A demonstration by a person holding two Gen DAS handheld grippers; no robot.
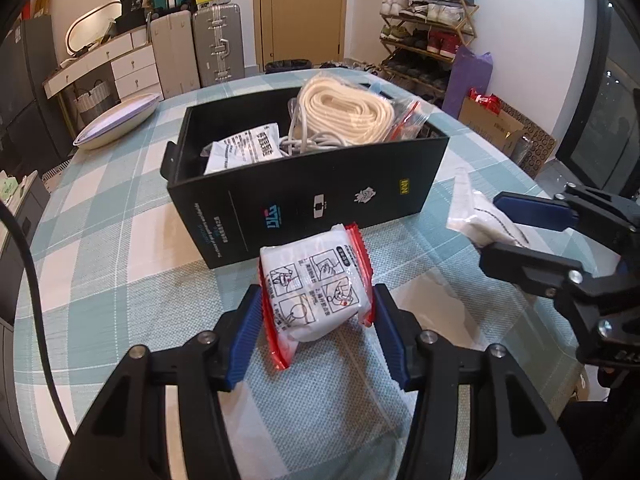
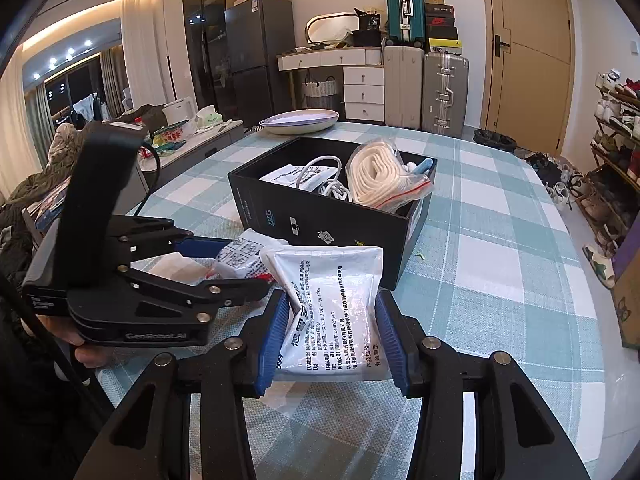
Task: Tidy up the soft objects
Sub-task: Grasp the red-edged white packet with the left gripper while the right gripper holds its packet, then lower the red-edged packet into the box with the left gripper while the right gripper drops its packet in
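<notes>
**Left wrist and right wrist views: a packet clamped in each gripper, in front of the box**

Left wrist view shows the table (image 1: pixel 120 248) under a teal-and-white checked cloth, with the black box (image 1: pixel 320 188) standing open on it. Inside the box lie a bagged coil of cream rope (image 1: pixel 352 114), a white cable (image 1: pixel 316 142) and a white printed pouch (image 1: pixel 244 152). A pale oval dish (image 1: pixel 116 120) sits on the table behind the box, well apart from it.

In front of the box, the left gripper (image 1: pixel 318 300) has its jaws closed partway onto a red-edged packet (image 1: pixel 316 292) printed with instruction drawings, blue pads pressed to both its sides. To its right, the right gripper (image 1: pixel 496 224) pinches a white packet (image 1: pixel 476 216).

Right wrist view shows that right gripper (image 2: pixel 332 320) up close: jaws narrowed onto the white packet (image 2: pixel 336 304) with black text, which buckles slightly between the pads. The left gripper (image 2: pixel 228 264) is just beside it, gripping the red-edged packet (image 2: pixel 244 256), near the box (image 2: pixel 332 224).
</notes>
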